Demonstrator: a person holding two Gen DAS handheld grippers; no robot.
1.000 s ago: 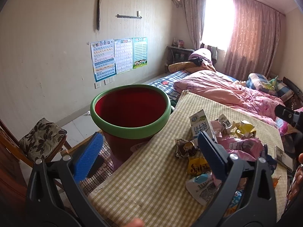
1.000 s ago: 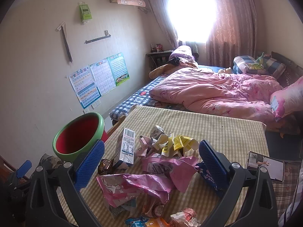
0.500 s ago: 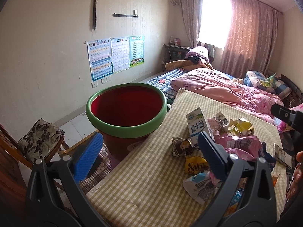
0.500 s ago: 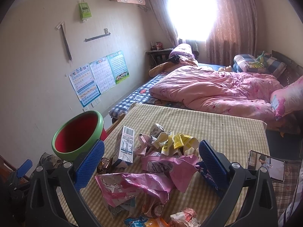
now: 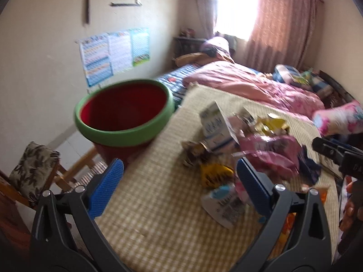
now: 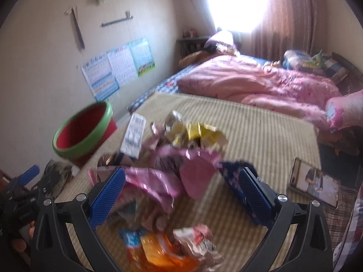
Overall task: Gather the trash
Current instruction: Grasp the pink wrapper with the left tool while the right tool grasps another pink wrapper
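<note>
The left gripper is held wide apart with nothing between its blue pads, above the near part of a checked tablecloth. Just beyond its right pad lie a white wrapper and a yellow packet. Farther out a milk carton stands beside a pink bag. A red bin with a green rim is seen off the table's left edge. The right gripper is likewise spread wide and empty, over the pink bag in the trash pile, with an orange packet nearest the camera. A tablet lies at the table's right edge. Both views are blurred.
</note>
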